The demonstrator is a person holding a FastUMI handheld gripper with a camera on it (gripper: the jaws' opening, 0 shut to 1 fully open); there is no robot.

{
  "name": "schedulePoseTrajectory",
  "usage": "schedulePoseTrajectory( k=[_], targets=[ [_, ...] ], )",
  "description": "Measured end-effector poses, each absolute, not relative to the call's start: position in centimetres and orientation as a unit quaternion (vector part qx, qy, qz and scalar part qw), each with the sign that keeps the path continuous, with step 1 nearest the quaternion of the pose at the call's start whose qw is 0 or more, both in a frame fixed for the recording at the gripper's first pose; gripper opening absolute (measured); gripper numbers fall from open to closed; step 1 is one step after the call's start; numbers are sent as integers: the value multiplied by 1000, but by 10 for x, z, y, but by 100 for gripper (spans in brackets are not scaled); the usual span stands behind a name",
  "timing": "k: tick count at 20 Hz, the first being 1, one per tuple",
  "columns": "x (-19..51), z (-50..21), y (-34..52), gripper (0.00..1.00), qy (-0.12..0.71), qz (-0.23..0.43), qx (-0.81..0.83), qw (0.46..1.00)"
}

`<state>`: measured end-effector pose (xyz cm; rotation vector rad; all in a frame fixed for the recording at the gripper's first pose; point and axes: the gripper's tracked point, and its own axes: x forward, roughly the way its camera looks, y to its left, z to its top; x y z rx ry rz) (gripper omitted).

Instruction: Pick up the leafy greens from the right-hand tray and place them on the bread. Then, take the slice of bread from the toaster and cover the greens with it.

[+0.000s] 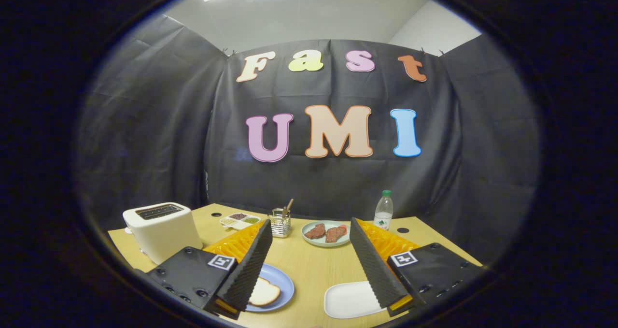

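Between the two fingers of the gripper [311,265], which stand wide apart with nothing held, lies a bare stretch of the wooden table [309,265]. Just beside the left finger, partly hidden behind it, sits a blue plate [282,279] with a slice of bread [265,292] lying flat on it; the slice reaches under the finger's edge, so its full outline cannot be made out. Near the right finger, and partly covered by it, lies a white tray [347,300]; the part that shows is plain white, and whether the leafy greens rest on the hidden part cannot be told. Beyond the left finger, well apart from the bread, stands a white toaster [161,229] with its two slots facing up; whether a slice sits in either slot is too dark to tell. Farther ahead, beyond the gap between the fingers, a small wire holder [280,224] stands upright with a stick leaning out of it, and just beside it, toward the toaster, lies a divided dish [240,220] with dark and green fillings. Ahead of the right finger rests a pale green plate [309,231] bearing two reddish-brown pieces of meat [325,232], and beyond that plate a clear bottle [384,211] with a green cap stands upright near the table's far edge.
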<state>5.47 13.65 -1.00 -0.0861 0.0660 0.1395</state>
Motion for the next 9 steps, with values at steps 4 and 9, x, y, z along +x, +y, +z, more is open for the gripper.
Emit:
schedulePoseTrajectory(
  k=[4,9],
  targets=[
    [56,-38,131,100,58,74,-57,994],
    [57,-52,111,100,60,65,-27,996]
  ],
)
